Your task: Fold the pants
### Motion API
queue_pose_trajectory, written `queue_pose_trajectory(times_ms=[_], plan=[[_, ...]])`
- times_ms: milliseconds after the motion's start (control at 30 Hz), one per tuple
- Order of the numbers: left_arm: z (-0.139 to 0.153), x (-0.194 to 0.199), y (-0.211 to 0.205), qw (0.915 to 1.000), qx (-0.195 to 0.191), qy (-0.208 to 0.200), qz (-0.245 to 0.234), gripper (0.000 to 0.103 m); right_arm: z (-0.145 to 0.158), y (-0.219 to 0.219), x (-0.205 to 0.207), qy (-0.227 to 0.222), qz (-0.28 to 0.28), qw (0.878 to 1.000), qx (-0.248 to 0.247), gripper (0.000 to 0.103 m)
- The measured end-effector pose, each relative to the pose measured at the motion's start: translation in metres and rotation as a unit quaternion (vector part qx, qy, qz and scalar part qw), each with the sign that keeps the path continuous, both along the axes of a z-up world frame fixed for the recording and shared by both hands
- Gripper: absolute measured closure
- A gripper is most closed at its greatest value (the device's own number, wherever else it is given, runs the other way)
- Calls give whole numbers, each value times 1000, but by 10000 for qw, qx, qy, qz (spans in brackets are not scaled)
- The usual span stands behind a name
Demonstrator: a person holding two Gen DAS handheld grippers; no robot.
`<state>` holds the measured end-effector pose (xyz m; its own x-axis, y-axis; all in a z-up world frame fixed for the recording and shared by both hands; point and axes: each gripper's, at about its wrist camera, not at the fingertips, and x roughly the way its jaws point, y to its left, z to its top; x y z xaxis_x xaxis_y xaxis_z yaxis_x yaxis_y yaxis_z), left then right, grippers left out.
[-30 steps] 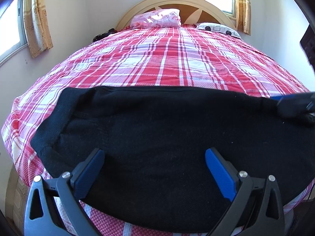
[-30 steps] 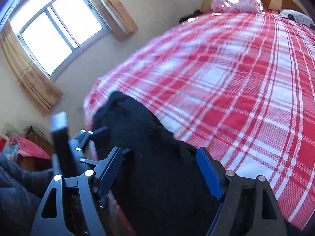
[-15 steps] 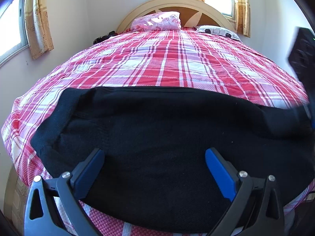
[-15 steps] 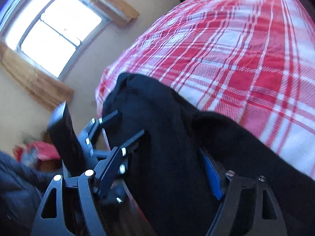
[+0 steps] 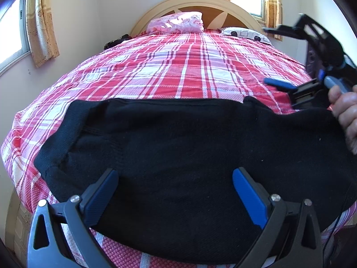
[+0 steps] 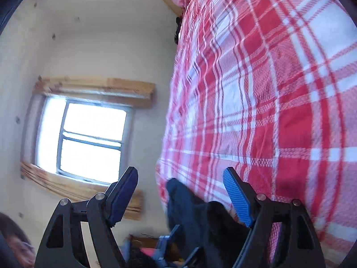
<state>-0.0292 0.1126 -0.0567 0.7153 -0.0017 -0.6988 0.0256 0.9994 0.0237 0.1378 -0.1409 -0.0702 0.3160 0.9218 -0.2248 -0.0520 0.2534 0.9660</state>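
The black pants (image 5: 189,143) lie folded across the near edge of the red plaid bed (image 5: 189,67). My left gripper (image 5: 175,192) is open and hovers just above the near part of the pants. My right gripper (image 6: 180,192) is open and rolled sideways, raised above the bed. It shows in the left wrist view (image 5: 281,60) at the right, above the pants' right end, held by a hand (image 5: 344,111). In the right wrist view, the pants (image 6: 200,218) show at the bottom between the fingers, not gripped.
A pink pillow (image 5: 176,22) and a white patterned pillow (image 5: 243,33) lie by the headboard (image 5: 200,2). Windows (image 6: 87,140) with curtains are on the left wall and behind the bed. A dark item (image 5: 116,41) lies at the bed's far left edge.
My right gripper let go of the pants' right end, lifted off the fabric and rolled sideways. The left gripper stayed still.
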Motion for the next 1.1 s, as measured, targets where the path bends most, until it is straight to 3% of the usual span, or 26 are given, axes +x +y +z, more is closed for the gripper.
queue_pose_trajectory(times_ms=[100, 200, 300, 367, 400, 433, 467, 500, 533, 600, 700, 800, 867, 967, 1067, 1100], plan=[[0, 0, -1, 10000, 27, -22, 36, 0, 27, -6, -18, -555, -85, 9968, -571, 23], [1, 1, -1, 10000, 24, -15, 55, 0, 40, 17, -41, -943, 327, 9920, -772, 24], [1, 1, -1, 10000, 24, -6, 31, 0, 40, 46, -62, -1255, 775, 9828, -1110, 24], [1, 2, 0, 10000, 19, 26, -10, 0, 29, 57, -64, -1154, 700, 9777, -1609, 24], [1, 4, 0, 10000, 29, 67, -35, 0, 21, 54, -62, -1025, 506, 9760, -1856, 35], [2, 5, 0, 9999, 34, 102, -55, 0, 16, 42, -61, -900, 255, 9761, -1960, 54], [5, 6, 0, 9999, 55, 144, -79, 0, 15, 33, -61, -793, 63, 9751, -2072, 55], [9, 6, -1, 9998, 138, 126, -81, 0, 23, 19, -64, -747, -353, 9650, -2490, 53], [14, 4, -3, 9996, 271, 28, -55, 0, 40, 2, -76, -985, -839, 9520, -2775, 53], [30, -4, -14, 9966, 653, -496, -59, 0, 71, -34, -103, -1507, -1432, 9417, -2647, 53], [51, -14, -38, 9915, 779, -947, -434, 0, 110, -105, -164, -1900, -2563, 9078, -2722, 52], [60, -18, -70, 9890, 446, -981, -1017, 0, 116, -195, -233, -1534, -3820, 8666, -2821, 52], [58, -16, -90, 9877, 330, -882, -1252, 0, 99, -257, -284, -1054, -4573, 8442, -2591, 52], [52, -16, -118, 9859, 254, -618, -1534, 0, 74, -318, -346, -284, -5523, 7961, -2456, 53], [47, -22, -138, 9828, 193, -390, -1795, 0, 50, -362, -394, 144, -6039, 7674, -2150, 54], [48, -26, -141, 9819, 202, -370, -1844, 0, 45, -368, -398, 218, -6094, 7638, -2115, 54]])
